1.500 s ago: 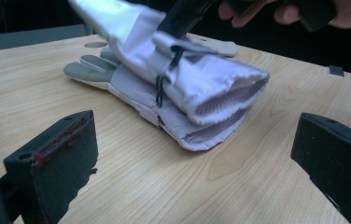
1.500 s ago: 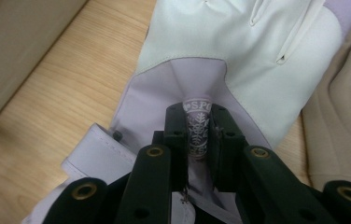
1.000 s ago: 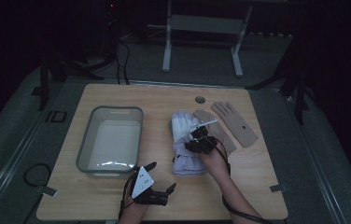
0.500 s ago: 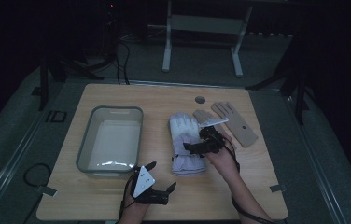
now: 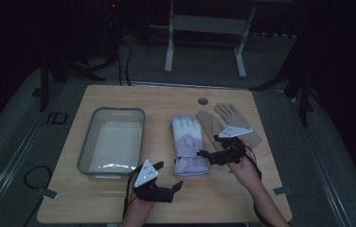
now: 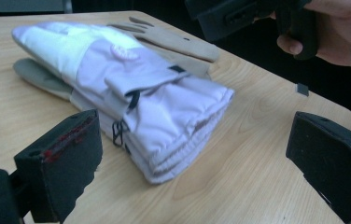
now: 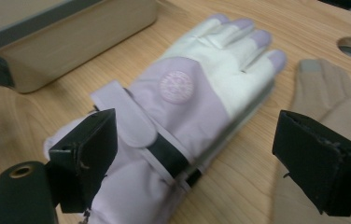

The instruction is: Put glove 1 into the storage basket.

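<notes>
Nearest, at the bottom centre of the high view, the left gripper [image 5: 169,182] hangs over the bare wooden surface [image 5: 242,198] with its fingers spread wide and nothing between them. In its own view the cuff of the lilac gloves [image 6: 131,93] lies just ahead of the gap, untouched.

Up and to the right, the right gripper [image 5: 204,153] sits at the right edge of the lilac gloves [image 5: 188,146], near their cuff. Its fingers have just been opening and now stand wide apart; in the right gripper view the gloves [image 7: 197,98] lie under and between them, with neither pad pressing on the fabric.

The lilac gloves are stacked flat in the middle of the surface, cuffs toward the bottom of the frame, white fingertips pointing up-frame. Just right of them lie the tan gloves [image 5: 230,120], partly under the right gripper. Left of centre stands the grey bin [image 5: 88,146], well apart from the gloves.
</notes>
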Available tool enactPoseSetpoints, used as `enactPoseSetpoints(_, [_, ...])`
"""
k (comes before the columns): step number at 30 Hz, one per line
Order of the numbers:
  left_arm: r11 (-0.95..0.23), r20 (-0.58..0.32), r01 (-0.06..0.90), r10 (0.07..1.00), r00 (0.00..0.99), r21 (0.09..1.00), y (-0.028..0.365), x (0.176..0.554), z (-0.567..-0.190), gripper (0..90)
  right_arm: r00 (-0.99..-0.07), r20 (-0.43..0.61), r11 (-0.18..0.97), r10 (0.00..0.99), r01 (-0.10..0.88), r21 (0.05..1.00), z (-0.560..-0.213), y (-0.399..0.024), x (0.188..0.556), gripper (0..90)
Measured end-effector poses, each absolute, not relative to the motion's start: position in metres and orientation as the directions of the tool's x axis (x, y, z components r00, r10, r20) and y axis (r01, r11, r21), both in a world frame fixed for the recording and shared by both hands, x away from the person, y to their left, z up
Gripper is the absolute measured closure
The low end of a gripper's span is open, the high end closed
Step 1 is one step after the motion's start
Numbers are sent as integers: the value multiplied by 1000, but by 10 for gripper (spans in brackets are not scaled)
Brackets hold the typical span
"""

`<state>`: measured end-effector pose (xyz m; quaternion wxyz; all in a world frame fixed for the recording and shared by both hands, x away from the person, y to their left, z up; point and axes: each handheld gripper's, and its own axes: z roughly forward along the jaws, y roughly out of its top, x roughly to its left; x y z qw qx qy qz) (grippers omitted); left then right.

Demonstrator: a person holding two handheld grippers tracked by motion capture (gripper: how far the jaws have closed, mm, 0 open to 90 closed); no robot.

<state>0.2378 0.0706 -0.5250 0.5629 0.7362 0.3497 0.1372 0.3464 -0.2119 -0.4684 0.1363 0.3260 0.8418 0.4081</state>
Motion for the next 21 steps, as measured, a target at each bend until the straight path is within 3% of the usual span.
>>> enactPoseSetpoints(5, [-161, -167, 364, 676, 718, 917, 64, 253, -503, 35, -735, 29, 436, 677, 433, 789, -470, -221, 353, 138])
enactPoseSetpoints(9, [-193, -130, 363, 701, 701, 912, 57, 269, -487, 37, -712, 117, 378, 692, 495, 782, -472, -222, 360, 133])
enactPoseSetpoints(14, [-225, -117, 395, 726, 678, 891, 46, 290, -476, 56, -703, 145, 361, 696, 518, 776, -474, -213, 364, 106])
enactPoseSetpoints(17, [-231, -127, 420, 733, 668, 878, 40, 300, -475, 75, -682, 137, 351, 718, 525, 775, -475, -210, 369, 188])
enactPoseSetpoints(21, [-274, -98, 488, 788, 608, 829, 31, 308, -478, 202, -654, 185, 304, 734, 559, 772, -476, -211, 375, 450])
